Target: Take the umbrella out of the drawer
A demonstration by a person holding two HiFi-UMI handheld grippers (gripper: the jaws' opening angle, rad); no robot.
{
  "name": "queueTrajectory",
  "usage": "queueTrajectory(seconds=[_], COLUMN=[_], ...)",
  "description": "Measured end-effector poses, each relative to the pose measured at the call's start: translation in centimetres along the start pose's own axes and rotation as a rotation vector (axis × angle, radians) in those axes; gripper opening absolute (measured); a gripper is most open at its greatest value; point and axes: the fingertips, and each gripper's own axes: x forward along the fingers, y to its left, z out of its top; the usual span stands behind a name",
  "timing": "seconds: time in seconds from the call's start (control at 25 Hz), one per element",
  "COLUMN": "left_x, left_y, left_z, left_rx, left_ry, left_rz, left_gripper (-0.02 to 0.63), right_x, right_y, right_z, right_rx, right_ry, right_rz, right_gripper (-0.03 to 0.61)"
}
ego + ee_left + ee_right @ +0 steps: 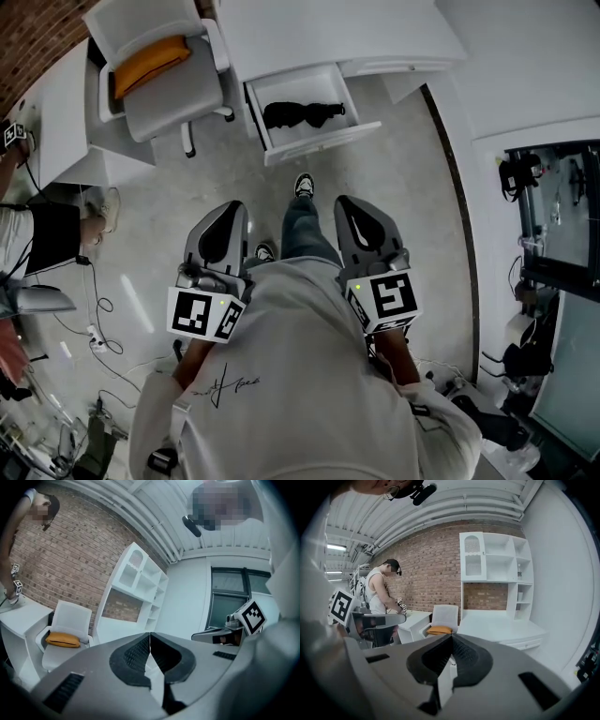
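A black folded umbrella (302, 114) lies inside the open white drawer (349, 128) of the desk (328, 33) at the top of the head view. My left gripper (231, 208) and right gripper (348, 201) are held side by side in front of my body, well short of the drawer, pointing toward it. Both are shut and hold nothing. The left gripper view shows its jaws (150, 635) meeting at the tips, and so does the right gripper view (451, 637). Neither gripper view shows the umbrella.
A white chair (173, 89) with an orange cushion (150, 61) stands left of the drawer. A second person (379, 592) works at a side table on the left. Cables (94, 333) lie on the floor at left. A white shelf unit (494, 573) tops the desk. Dark equipment (553, 216) stands at right.
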Motion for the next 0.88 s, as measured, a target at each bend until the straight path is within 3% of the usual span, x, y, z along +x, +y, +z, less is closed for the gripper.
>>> queueTrajectory(seconds=[0.36, 0.88], left_x=[8.6, 22.3], left_y=[0.7, 2.6], left_z=[1.4, 2.6], left_rx=[0.008, 0.001], left_ry=[0.001, 0.021], left_rz=[0.032, 0.144], left_gripper=[0.017, 0.017], right_x=[5.8, 15.4], right_y=[-6.9, -18.1], right_z=[2.4, 5.0], right_rx=[-0.008, -0.013], right_ry=[0.002, 0.043], right_rz=[0.040, 0.144], right_gripper=[0.023, 0.023])
